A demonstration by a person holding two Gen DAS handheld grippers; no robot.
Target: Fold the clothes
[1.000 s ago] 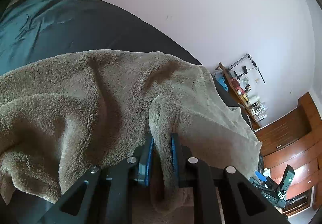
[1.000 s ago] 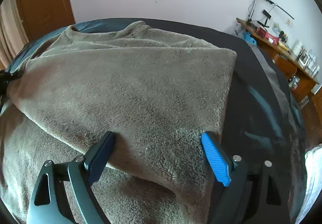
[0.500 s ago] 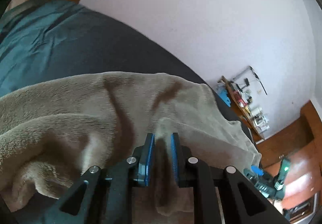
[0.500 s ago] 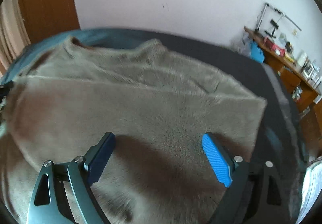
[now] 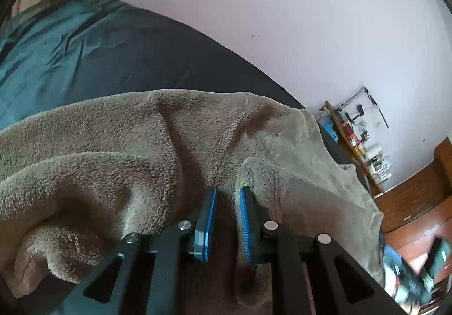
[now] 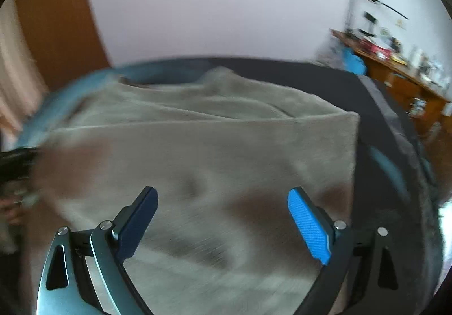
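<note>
Fold in progress. The brown fleece garment (image 5: 118, 151) lies on the dark bed (image 5: 93, 60). Left gripper (image 5: 227, 219) is clamped on a raised fabric ridge. Right gripper (image 6: 223, 219) is opening, nothing between its jaws. Next, likely: right re-grips an edge.

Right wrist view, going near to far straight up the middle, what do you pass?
Right gripper, its jaws opening with nothing between them → folded grey-brown fleece garment → dark bed cover → pale wall.
</note>
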